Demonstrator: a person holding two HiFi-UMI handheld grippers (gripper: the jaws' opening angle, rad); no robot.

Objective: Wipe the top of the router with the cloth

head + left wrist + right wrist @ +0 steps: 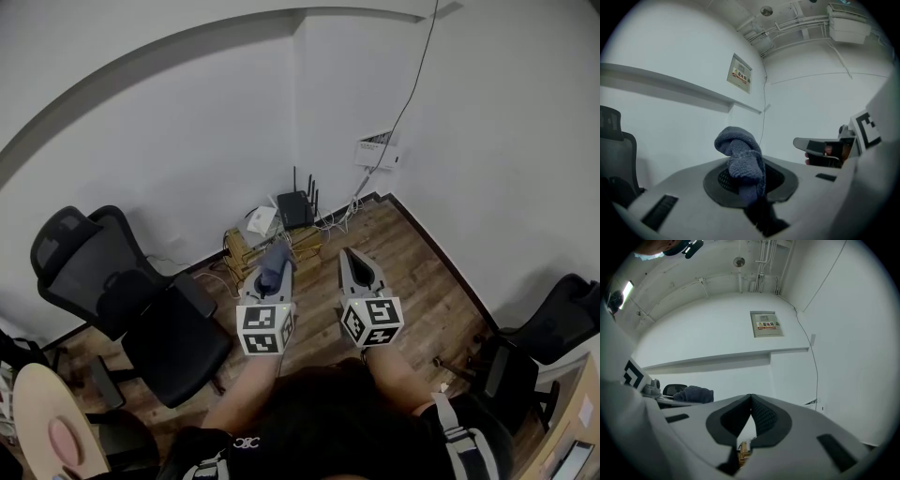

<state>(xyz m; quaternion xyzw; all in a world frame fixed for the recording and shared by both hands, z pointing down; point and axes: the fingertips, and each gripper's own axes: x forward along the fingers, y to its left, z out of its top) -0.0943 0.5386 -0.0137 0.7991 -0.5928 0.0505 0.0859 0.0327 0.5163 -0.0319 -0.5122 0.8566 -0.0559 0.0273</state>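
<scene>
The black router [297, 210] with upright antennas stands in the room's corner, on a low wooden stand [242, 251], in the head view. A blue-grey cloth [275, 263] sticks up from my left gripper [279, 259], which is shut on it and held above the floor short of the router. In the left gripper view the cloth [742, 161] bunches out between the jaws of the left gripper [751, 190]. My right gripper [350, 256] is beside the left one. In its own view the right gripper [751, 401] has its jaw tips touching and nothing between them.
A white device [260, 223] lies left of the router, with cables [337, 221] trailing to the wall. Black office chairs [122, 300] stand at the left and another chair [553, 328] at the right. A wall box [377, 150] hangs above the corner. The floor [422, 281] is wood.
</scene>
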